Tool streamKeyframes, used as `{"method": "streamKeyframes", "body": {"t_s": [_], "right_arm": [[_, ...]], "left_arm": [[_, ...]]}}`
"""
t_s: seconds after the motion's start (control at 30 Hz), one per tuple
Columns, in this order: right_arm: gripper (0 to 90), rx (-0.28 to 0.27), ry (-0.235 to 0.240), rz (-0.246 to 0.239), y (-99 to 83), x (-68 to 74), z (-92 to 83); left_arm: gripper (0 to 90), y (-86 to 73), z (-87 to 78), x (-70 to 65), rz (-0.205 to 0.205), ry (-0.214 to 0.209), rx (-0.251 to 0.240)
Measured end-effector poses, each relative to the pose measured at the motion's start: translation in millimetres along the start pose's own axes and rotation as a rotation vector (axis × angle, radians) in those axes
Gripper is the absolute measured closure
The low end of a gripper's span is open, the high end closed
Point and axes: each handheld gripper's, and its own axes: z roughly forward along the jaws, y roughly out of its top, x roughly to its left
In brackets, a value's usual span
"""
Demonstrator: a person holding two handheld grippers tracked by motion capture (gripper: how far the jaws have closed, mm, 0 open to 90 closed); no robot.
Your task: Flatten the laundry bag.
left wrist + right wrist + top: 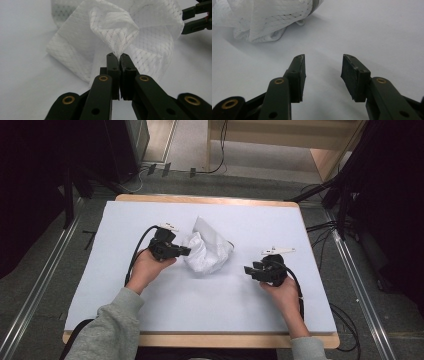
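Observation:
A crumpled white mesh bag [207,247] lies in the middle of the white table mat. My left gripper [187,251] is at the bag's left side, shut on a pinched fold of the mesh [117,37]; its jaws meet at the fold [118,57]. My right gripper [248,270] rests lower right of the bag, apart from it, jaws open with nothing between them [323,67]. In the right gripper view the mesh bag [262,17] lies at the upper left, with a dark zip edge showing. The right gripper [185,21] also appears at the far right of the left gripper view.
The white mat [150,310] covers a wooden table [200,340]. Cables [320,227] run on the floor to the right, and metal rails [30,305] flank the table. Bare mat lies in front of both hands.

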Motion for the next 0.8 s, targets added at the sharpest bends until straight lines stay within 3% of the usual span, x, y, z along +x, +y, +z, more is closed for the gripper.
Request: {"method": "streamKeyframes", "body": {"t_s": [0.2, 0.5, 0.8], "right_arm": [[56.9, 0.002, 0.020, -0.012, 3.9, 3.6, 3.9], [57.0, -0.015, 0.041, -0.013, 11.2, 4.0, 6.8], [57.2, -0.005, 0.053, -0.029, 18.7, 7.4, 13.7]], "left_arm": [[89.1, -7.3, -13.7, 11.9, -0.033, 0.022, -0.013], [89.3, -25.2, -38.1, 34.2, -0.124, 0.032, -0.044], [89.3, -45.1, -49.6, 55.7, -0.197, 0.049, -0.026]]}}
